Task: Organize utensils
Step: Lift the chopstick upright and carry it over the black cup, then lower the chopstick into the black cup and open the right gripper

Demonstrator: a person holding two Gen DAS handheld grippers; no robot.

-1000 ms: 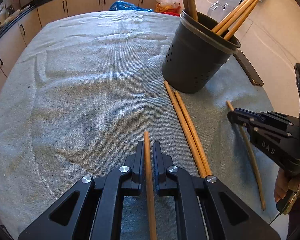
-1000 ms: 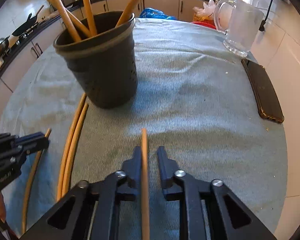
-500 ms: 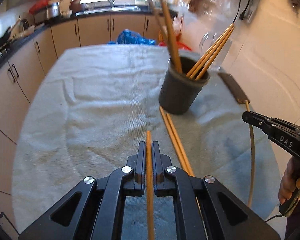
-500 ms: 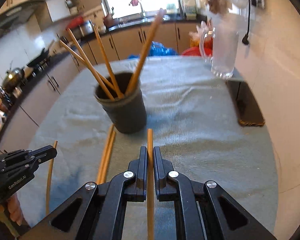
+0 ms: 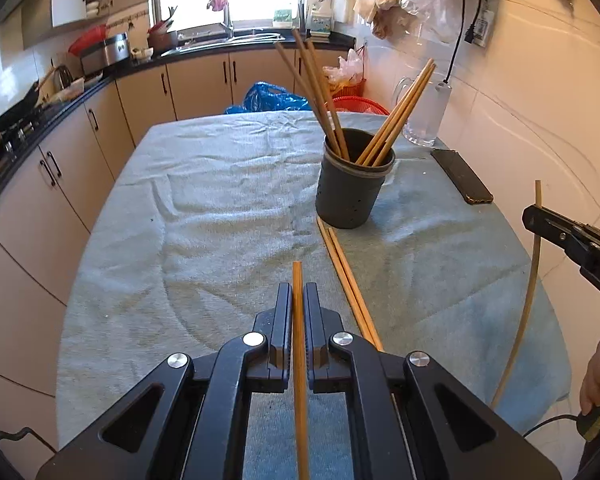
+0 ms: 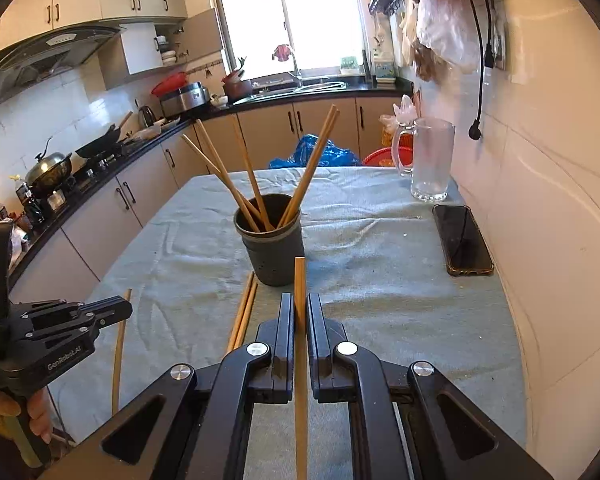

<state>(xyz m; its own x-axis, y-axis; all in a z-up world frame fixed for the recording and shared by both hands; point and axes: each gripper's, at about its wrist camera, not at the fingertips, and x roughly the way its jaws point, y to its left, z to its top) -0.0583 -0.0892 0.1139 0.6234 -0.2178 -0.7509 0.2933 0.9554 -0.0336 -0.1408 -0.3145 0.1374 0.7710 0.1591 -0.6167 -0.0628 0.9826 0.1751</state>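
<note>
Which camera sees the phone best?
The right wrist view: the phone lies close and whole on the cloth, its dark screen facing up beside the wall. In the left wrist view it is farther off, small and slanted near the table's right edge.

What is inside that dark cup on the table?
The dark cup holds wooden chopsticks that lean against its rim, upper ends fanned out above it. Its wall hides their lower ends and the bottom, so anything else inside cannot be seen.
</note>
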